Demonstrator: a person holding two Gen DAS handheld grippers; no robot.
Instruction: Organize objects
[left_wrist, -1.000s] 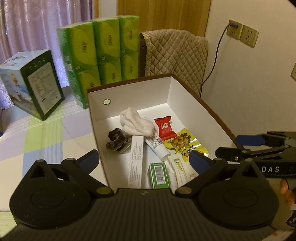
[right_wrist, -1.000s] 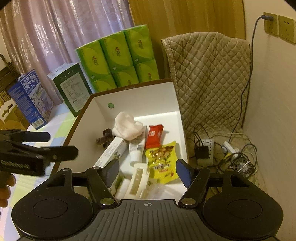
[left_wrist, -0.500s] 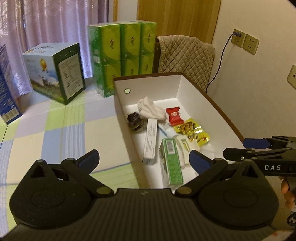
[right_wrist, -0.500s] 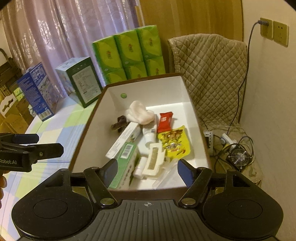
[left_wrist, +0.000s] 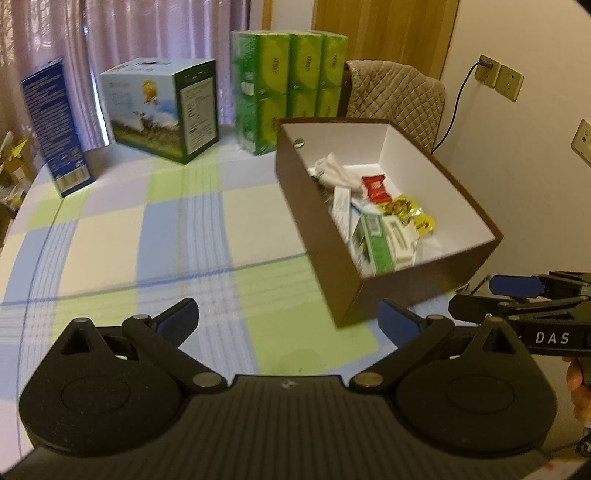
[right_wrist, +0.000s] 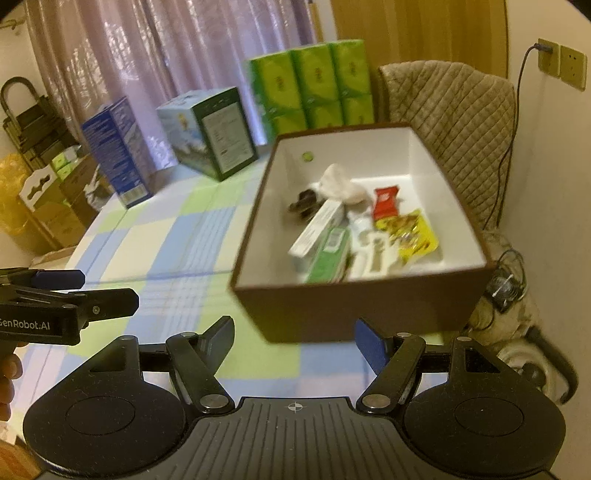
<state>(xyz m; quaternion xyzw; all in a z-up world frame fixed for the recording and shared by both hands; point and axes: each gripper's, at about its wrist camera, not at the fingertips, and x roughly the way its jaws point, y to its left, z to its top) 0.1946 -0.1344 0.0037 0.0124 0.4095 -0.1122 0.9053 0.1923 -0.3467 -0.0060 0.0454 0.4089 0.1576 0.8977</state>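
I have pulled both hand-held grippers back from the box (left_wrist: 388, 236). Half a second ago they hung over its near rim, looking straight down at the contents; now each view takes in the whole box and a wide stretch of checked worktop (left_wrist: 147, 236). I read that as a step just finished: everything loose seems to be inside, and I see nothing stray on the cloth near it, so the job looks close to done.

My left hand-held gripper (left_wrist: 288, 317) has its jaws spread wide with nothing between them, and it hovers over bare cloth to the left of the box's near corner. My right hand-held gripper (right_wrist: 295, 339) is just as wide and empty, facing the box's near wall.

The box is brown outside and white inside, open-topped, and it stands at the right of the worktop beside a quilted chair (right_wrist: 461, 122). Inside lie a white cloth (right_wrist: 340, 184) at the far end, a red packet (right_wrist: 386, 201), a yellow snack bag (right_wrist: 413, 232), a green carton (right_wrist: 330, 253) and a long white carton (right_wrist: 319, 227), loosely jumbled, not sorted. Green tissue packs (left_wrist: 288, 85) stand just beyond the box.
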